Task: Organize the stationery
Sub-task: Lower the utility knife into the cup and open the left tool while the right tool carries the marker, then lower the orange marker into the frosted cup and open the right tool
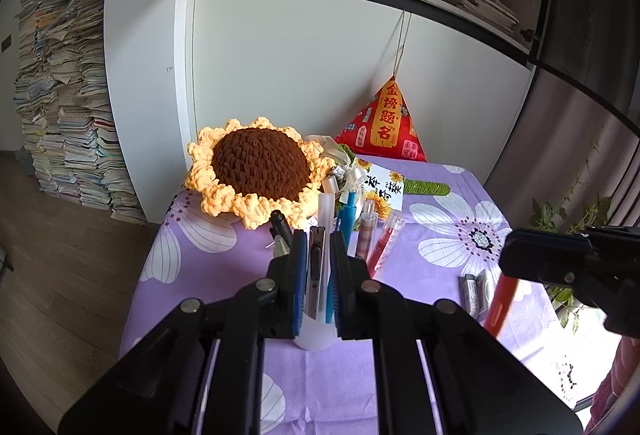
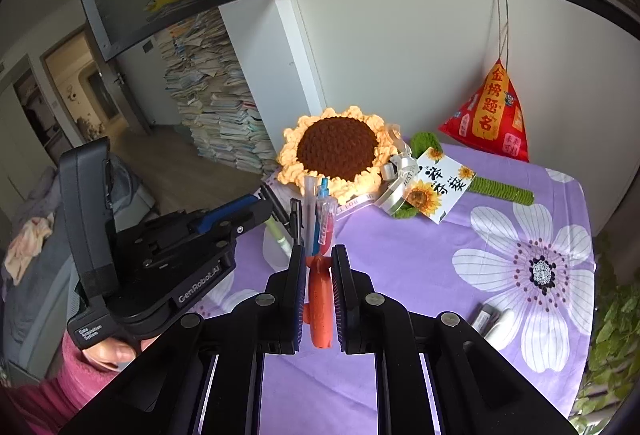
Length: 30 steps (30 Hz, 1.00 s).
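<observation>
Grippers tilt downward: left gripper clamps utility knife, right gripper orange pen.

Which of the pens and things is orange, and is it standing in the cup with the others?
The orange pen, pinched in the right tool. It's not in the cup yet.

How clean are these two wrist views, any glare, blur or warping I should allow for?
Left wrist: sharp at the utility knife, shelves bow from fisheye, bright daylight on the right edge blurs the orange pen. Right wrist: evenly lit, the orange pen crisp, dark vignette in the corners.
</observation>
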Tool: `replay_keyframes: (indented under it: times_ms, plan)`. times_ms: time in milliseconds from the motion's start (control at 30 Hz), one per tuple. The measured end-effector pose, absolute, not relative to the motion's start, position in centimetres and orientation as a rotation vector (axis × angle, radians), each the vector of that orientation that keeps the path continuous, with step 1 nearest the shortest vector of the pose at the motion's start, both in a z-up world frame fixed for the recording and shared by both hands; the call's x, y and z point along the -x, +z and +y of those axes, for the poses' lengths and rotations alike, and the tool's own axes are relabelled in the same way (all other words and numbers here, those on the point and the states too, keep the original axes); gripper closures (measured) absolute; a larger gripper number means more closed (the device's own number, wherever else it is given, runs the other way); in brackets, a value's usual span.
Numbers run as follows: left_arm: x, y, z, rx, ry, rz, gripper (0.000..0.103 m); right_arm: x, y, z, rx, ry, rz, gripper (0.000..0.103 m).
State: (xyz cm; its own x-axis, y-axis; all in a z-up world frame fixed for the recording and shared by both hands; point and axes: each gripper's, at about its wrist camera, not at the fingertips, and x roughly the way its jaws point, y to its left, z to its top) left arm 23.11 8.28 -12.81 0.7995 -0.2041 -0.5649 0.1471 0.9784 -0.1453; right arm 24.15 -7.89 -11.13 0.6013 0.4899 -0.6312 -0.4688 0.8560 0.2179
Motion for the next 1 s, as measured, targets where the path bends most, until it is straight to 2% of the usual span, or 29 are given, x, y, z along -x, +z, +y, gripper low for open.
replay_keyframes:
  times_ms: [67,200,600,1000]
  plan:
    - [-22.8,-12.6,8.6,0.105,-0.184,0.609,0.090,-24.3,-11.0,-7.7,-0.031,0.551,0.737,0.090]
    - [-21.4,-12.4,9.8,0.136,-0.153,0.585,0.073,-24.8,-10.6,-7.2,-0.035,0.540,0.722,0.090]
    - [-18.1,-13.9,12.1,0.134,-0.108,0.606,0.069,-27.8,-11.4,-1.5,0.016,0.522,0.652,0.089]
    - [-17.4,-13.8,12.6,0.124,-0.119,0.599,0.069,-29.6,-14.5,-0.3,0.033,0.468,0.703,0.090]
